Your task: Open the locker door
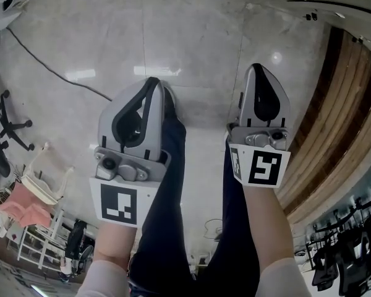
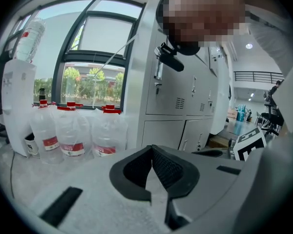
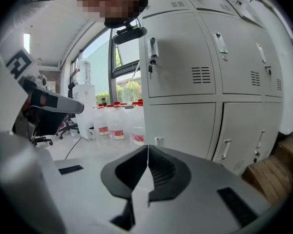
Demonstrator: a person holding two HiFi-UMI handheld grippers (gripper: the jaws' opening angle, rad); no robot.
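Tongs: left tongs (image 2: 152,148) and right tongs (image 3: 147,147) both together, empty.
Room: floor (image 1: 191,42) open at frame top.
Right gripper view: closed locker door (image 3: 180,48), upper centre.

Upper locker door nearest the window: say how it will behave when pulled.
The upper locker door looks like thin painted sheet metal, so probably stiff yet light, swinging easily. Its small handle looks smooth, possibly slippery to grip.
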